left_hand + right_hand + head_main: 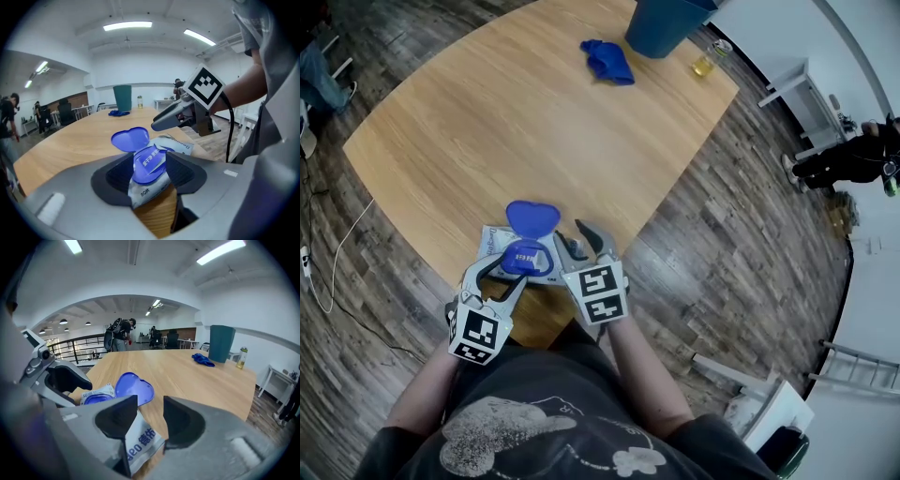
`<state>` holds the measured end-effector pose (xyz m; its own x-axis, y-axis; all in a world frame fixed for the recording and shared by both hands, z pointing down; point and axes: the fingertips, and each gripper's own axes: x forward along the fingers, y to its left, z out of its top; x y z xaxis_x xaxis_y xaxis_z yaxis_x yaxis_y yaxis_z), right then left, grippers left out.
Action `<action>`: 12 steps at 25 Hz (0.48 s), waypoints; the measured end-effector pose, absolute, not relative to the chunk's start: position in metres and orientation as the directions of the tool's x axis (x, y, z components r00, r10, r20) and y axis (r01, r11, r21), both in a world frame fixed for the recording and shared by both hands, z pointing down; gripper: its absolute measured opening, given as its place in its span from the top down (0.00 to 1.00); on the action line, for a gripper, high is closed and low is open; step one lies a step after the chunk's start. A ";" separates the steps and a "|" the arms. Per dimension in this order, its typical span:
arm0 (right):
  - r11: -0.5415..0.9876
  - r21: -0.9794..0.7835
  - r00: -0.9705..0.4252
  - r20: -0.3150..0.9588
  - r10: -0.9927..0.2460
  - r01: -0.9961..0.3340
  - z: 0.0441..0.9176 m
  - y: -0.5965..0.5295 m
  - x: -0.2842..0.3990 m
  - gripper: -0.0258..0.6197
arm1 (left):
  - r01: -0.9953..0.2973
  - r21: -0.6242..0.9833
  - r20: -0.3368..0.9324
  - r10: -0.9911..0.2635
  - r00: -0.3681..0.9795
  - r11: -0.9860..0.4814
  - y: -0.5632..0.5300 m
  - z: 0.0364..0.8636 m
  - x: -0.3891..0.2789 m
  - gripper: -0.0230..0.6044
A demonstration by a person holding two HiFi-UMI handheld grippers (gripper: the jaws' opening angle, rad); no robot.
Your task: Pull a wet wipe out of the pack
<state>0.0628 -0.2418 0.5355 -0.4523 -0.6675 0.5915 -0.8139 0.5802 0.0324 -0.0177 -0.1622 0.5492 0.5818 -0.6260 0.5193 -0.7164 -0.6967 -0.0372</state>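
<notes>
The white wet wipe pack (497, 242) lies at the table's near edge. Its blue heart-shaped lid (532, 218) is flipped open towards the far side. My left gripper (504, 274) is open, and its jaws stand wide on either side of the pack's blue dispensing opening (149, 164). In the left gripper view the pack (144, 190) runs between the pads. My right gripper (581, 240) is just right of the pack. Its jaws (151, 413) stand apart with bare table showing in the gap. A corner of the pack (140, 444) lies under its left finger. No wipe shows pulled out.
At the table's far side are a blue cloth (607, 61), a teal bin (661, 26) and a small bottle of yellow liquid (710, 58). The table's wooden edge (539, 323) is directly below the grippers. A person (848, 159) is on the floor at the right.
</notes>
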 end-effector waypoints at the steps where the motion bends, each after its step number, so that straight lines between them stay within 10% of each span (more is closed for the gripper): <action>1: 0.574 0.028 -0.449 0.591 -0.670 -0.819 0.535 -0.239 0.066 0.71 | -0.693 -0.072 0.526 -0.618 0.585 -0.717 -0.161 0.551 -0.009 0.57; 12: 0.549 0.009 -0.432 0.606 -0.667 -0.836 0.540 -0.216 0.078 0.71 | -0.692 -0.163 0.539 -0.651 0.535 -0.703 -0.177 0.560 0.012 0.63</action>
<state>0.0777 -0.2160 0.5397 -0.4323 -0.6674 0.6064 -0.8356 0.5492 0.0087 0.0118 -0.1772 0.5601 0.5345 -0.6512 0.5387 -0.6919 -0.7032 -0.1635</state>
